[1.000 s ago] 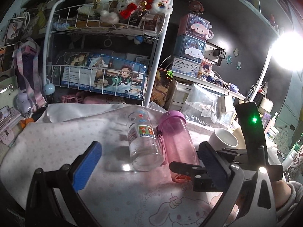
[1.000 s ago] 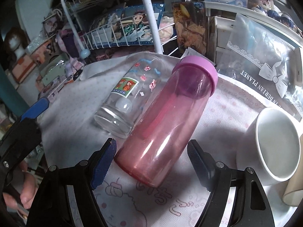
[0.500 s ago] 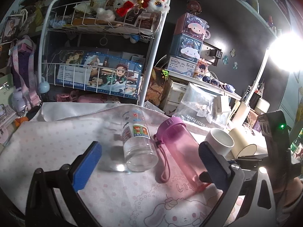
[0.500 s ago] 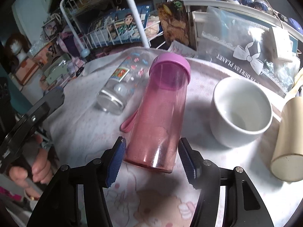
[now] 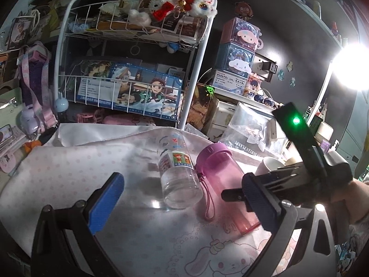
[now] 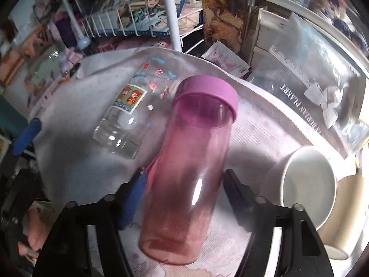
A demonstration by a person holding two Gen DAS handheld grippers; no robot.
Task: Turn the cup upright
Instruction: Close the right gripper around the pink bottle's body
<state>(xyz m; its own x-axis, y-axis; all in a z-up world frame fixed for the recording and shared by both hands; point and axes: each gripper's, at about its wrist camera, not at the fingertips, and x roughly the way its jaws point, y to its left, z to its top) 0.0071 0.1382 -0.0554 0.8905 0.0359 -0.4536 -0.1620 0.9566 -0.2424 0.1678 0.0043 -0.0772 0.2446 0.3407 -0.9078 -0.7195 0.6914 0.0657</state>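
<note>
A pink see-through bottle (image 6: 184,175) with a purple lid lies on its side on the patterned cloth; it also shows in the left wrist view (image 5: 226,180). My right gripper (image 6: 184,191) is shut on the pink bottle's lower body, a finger on each side. A clear glass cup (image 5: 177,168) with stickers lies on its side to the bottle's left, and shows in the right wrist view (image 6: 129,113). My left gripper (image 5: 182,198) is open and empty, just in front of the glass cup.
A white ceramic cup (image 6: 309,184) stands upright right of the bottle, a cream cylinder (image 6: 348,210) beside it. A white wire rack (image 5: 129,69) and stacked boxes (image 5: 239,60) crowd the back. A clear plastic bag (image 6: 322,83) lies at the back right.
My right gripper has moved forward along the pink bottle and closed on its body. The left gripper has shifted a little closer to the glass cup.
</note>
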